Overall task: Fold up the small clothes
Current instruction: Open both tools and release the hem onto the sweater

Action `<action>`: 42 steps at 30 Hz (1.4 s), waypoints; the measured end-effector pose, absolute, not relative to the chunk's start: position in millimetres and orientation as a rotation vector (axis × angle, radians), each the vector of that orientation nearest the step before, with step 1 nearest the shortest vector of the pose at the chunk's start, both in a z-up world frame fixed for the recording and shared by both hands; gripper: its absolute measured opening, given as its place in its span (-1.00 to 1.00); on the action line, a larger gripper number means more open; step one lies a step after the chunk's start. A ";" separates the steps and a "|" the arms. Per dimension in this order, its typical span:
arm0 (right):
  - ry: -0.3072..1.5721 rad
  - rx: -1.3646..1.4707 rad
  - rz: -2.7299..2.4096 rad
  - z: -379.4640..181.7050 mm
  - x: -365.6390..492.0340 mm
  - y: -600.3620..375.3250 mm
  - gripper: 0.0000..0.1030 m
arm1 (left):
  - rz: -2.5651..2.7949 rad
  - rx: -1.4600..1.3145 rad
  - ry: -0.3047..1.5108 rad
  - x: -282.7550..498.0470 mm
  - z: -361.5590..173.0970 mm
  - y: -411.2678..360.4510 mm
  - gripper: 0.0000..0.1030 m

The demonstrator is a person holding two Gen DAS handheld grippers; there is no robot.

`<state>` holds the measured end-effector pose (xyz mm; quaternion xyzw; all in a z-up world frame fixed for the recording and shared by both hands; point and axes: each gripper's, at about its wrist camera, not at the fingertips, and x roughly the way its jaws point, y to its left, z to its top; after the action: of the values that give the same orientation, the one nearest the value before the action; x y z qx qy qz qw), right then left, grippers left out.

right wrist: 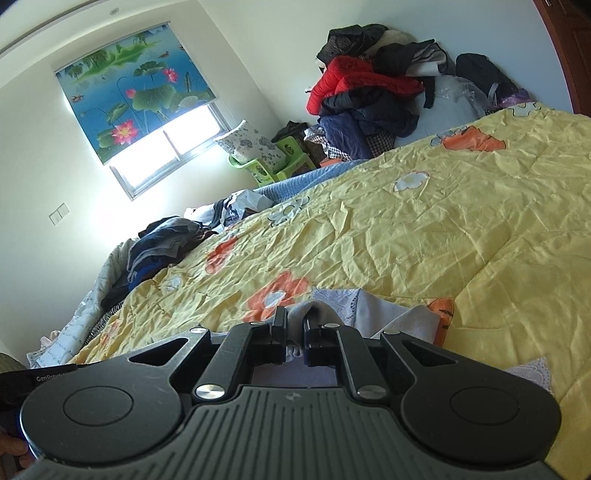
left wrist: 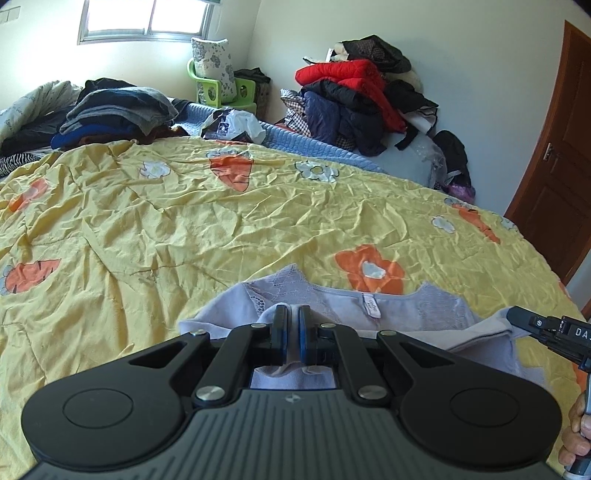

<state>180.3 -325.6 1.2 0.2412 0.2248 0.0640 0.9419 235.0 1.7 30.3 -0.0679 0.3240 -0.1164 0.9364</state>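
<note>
On the near edge of the yellow flowered quilt (left wrist: pixel 229 221) lies the lilac lace-trimmed top (left wrist: pixel 332 299), neckline and label facing the far side. Both claws pinch it. The left gripper (left wrist: pixel 292 314) has its jaws drawn nearly together on a fold of the lilac cloth near the collar; the right gripper (right wrist: pixel 293 317) is closed narrowly on a bunched grey-lilac fold at the garment's other side. In the left wrist view, the right gripper's tip is seen at the top's right edge, with part of a hand (left wrist: pixel 576 439) below it.

Beyond the top, the quilt stretches wide and bare, wrinkled but free of objects, all the way to its far edge. To the right of the top the quilt drops off at the bed's side, with a brown wooden door (left wrist: pixel 554 177) past that edge.

Along the quilt's far edge runs a blue quilted cover (left wrist: pixel 321 147). At the far left corner sits a stack of dark folded clothes (left wrist: pixel 118 110), with a white plastic bag (left wrist: pixel 236 123) just beside it. At the far right, a tall heap of coats (left wrist: pixel 354 96), red on top of navy, leans against the wall. Between them, behind the quilt, stands a green chair (left wrist: pixel 221 88) holding a flowered pillow (left wrist: pixel 214 62), under the window (left wrist: pixel 147 18).
</note>
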 end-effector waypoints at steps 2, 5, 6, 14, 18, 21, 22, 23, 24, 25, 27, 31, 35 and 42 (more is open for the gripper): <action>0.468 0.497 0.127 -2.5 185.8 -326.7 -0.74 | -0.226 -0.136 0.667 242.6 26.7 1.0 -0.88; 0.487 0.503 0.121 -8.3 194.7 -327.7 -0.74 | -0.203 -0.130 0.677 254.0 20.0 0.2 -0.88; 0.494 0.505 0.118 -10.9 197.7 -328.3 -0.74 | -0.194 -0.132 0.683 258.5 17.6 0.8 -0.88; 0.545 0.521 0.099 -28.1 218.1 -331.9 -0.68 | -0.163 -0.157 0.733 284.9 1.0 6.4 -0.88; 0.557 0.530 0.100 -30.9 223.0 -335.1 -0.68 | -0.152 -0.189 0.737 284.6 0.0 15.7 -0.88; 0.568 0.537 0.092 -32.8 227.0 -337.7 -0.60 | -0.127 -0.222 0.737 283.1 2.7 25.4 -0.88; 0.570 0.535 0.087 -32.9 228.6 -338.1 -0.57 | -0.116 -0.230 0.732 281.7 4.6 28.8 -0.88; 0.569 0.532 0.085 -32.8 230.2 -338.5 -0.55 | -0.110 -0.228 0.726 280.2 6.8 31.0 -0.88; 0.569 0.528 0.082 -32.4 231.9 -338.3 -0.49 | -0.107 -0.222 0.717 277.8 9.5 32.8 -0.88; 0.569 0.521 0.080 -31.9 234.3 -338.7 -0.46 | -0.105 -0.216 0.707 274.7 12.8 34.3 -0.88; 0.567 0.510 0.069 -30.3 238.3 -339.4 -0.38 | -0.118 -0.207 0.699 269.6 17.1 35.4 -0.88; 0.545 0.504 0.013 -25.3 237.6 -344.7 -0.17 | -0.151 -0.174 0.725 263.7 17.4 31.8 -0.88; 0.456 0.473 0.023 -8.5 217.2 -343.3 -0.11 | -0.205 -0.167 0.765 260.8 11.9 23.7 -0.88; 0.685 0.415 0.315 -17.5 231.9 -312.5 0.30 | -0.365 -0.151 0.791 257.9 3.9 -13.1 -0.87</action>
<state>231.9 -312.5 -17.5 0.2014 0.3318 0.1527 0.9089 257.9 -13.1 3.9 -0.0730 0.3827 -0.1768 0.9038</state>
